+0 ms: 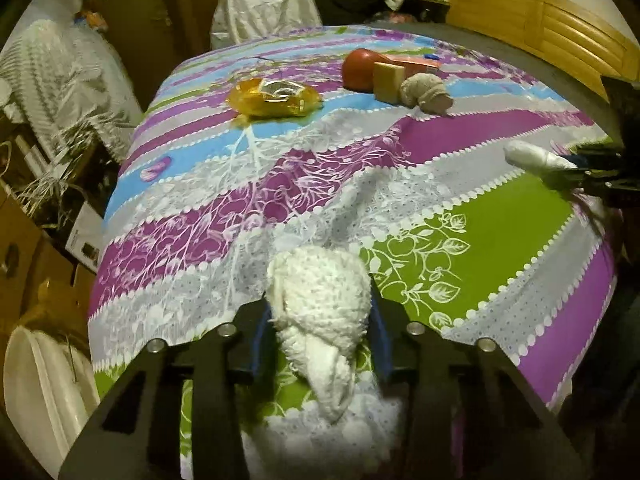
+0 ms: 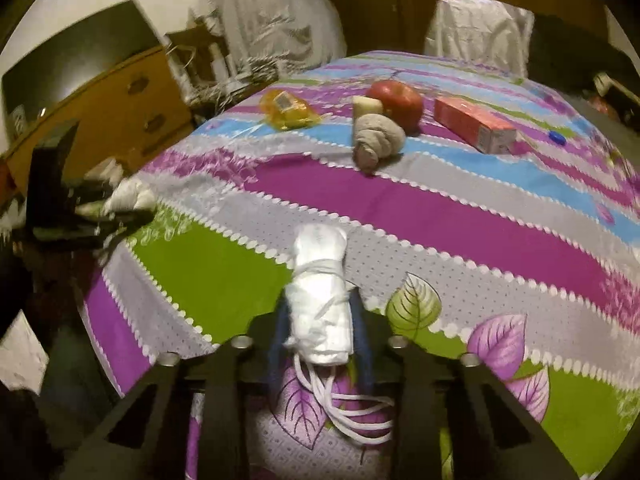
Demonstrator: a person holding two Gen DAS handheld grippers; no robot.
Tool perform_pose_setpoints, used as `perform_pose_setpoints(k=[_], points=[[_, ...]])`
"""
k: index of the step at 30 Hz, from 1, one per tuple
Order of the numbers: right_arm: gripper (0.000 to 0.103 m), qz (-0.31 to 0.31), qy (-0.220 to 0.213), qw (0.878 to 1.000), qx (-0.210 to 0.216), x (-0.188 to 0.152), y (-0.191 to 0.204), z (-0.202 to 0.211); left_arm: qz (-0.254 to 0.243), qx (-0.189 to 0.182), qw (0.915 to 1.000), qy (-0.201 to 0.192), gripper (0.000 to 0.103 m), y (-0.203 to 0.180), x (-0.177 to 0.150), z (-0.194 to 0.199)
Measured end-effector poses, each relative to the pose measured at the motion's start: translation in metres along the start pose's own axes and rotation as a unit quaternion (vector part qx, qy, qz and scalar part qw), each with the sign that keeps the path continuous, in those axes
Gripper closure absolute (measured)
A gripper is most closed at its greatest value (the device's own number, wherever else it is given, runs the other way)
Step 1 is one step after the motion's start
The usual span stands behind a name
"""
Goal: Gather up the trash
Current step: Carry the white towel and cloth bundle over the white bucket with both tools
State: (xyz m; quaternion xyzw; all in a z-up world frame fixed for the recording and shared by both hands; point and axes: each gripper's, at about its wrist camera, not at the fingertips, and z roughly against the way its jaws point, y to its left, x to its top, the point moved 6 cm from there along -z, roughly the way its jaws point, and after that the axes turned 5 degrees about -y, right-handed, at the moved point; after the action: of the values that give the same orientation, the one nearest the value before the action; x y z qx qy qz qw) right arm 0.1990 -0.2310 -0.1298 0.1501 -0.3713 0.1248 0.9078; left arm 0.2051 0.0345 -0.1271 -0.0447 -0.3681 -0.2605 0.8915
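Observation:
My left gripper [image 1: 318,332] is shut on a crumpled white paper towel wad [image 1: 320,292], held just above the patterned tablecloth [image 1: 460,132]. My right gripper [image 2: 320,332] is shut on a white rolled bundle [image 2: 320,280] wound with white string, whose loops hang below it. Each gripper also shows at the edge of the other's view, with the bundle [image 1: 528,156] at the right and the wad [image 2: 128,196] at the left. Farther back lie a yellow wrapper [image 1: 274,98], a pink carton [image 2: 474,124] and a small blue cap [image 2: 557,138].
A red apple [image 2: 396,104], a beige block [image 2: 366,106] and a balled grey sock [image 2: 376,140] sit together mid-table. A white-covered chair [image 1: 264,4] stands behind the table. Cardboard boxes [image 1: 24,264] crowd one side and wooden furniture [image 1: 540,20] the other.

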Motion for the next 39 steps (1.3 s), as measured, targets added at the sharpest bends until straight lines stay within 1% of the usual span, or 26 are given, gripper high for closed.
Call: perform_pose_setpoints(k=[2, 5, 8, 10, 13, 17, 20, 23, 28, 31, 35, 39], points=[[0.076, -0.022, -0.008, 1.0, -0.004, -0.001, -0.001, 0.002, 0.027, 0.019, 0.9994, 0.004, 0.068, 0.0, 0.0, 0.003], [0.076, -0.033, -0.02, 0.999, -0.01, 0.001, 0.004, 0.006, 0.072, 0.056, 0.9958, 0.003, 0.068, -0.002, 0.003, 0.016], [0.076, -0.031, -0.038, 0.999, -0.008, 0.008, 0.018, 0.016, 0.119, 0.089, 0.9889, -0.001, 0.068, 0.001, 0.004, 0.033], [0.076, -0.028, -0.046, 0.999, 0.001, 0.014, 0.031, 0.023, 0.139, 0.106, 0.9846, -0.008, 0.068, 0.002, 0.005, 0.044], [0.076, -0.025, -0.053, 0.998, 0.015, 0.02, 0.05, 0.031, 0.152, 0.135, 0.979, -0.016, 0.068, 0.002, 0.003, 0.06], [0.076, -0.018, -0.055, 0.998, 0.034, 0.024, 0.078, 0.037, 0.172, 0.164, 0.971, -0.021, 0.068, 0.005, -0.001, 0.079], [0.076, -0.015, -0.053, 0.998, 0.042, 0.024, 0.095, 0.039, 0.19, 0.176, 0.9654, -0.026, 0.068, 0.01, -0.007, 0.091], [0.076, -0.012, -0.047, 0.998, 0.051, 0.023, 0.113, 0.041, 0.201, 0.182, 0.962, -0.03, 0.068, 0.013, -0.013, 0.1], [0.076, -0.007, -0.024, 0.997, 0.067, 0.017, 0.143, 0.035, 0.215, 0.195, 0.9563, -0.038, 0.068, 0.023, -0.024, 0.114], [0.076, 0.002, -0.012, 0.997, 0.075, 0.02, 0.164, 0.028, 0.225, 0.205, 0.9515, -0.046, 0.068, 0.035, -0.028, 0.124], [0.076, 0.018, -0.012, 0.996, 0.09, 0.04, 0.194, 0.019, 0.237, 0.229, 0.942, -0.063, 0.068, 0.06, -0.031, 0.146], [0.076, 0.046, -0.022, 0.992, 0.117, 0.079, 0.239, 0.009, 0.245, 0.257, 0.9316, -0.077, 0.068, 0.094, -0.034, 0.172]])
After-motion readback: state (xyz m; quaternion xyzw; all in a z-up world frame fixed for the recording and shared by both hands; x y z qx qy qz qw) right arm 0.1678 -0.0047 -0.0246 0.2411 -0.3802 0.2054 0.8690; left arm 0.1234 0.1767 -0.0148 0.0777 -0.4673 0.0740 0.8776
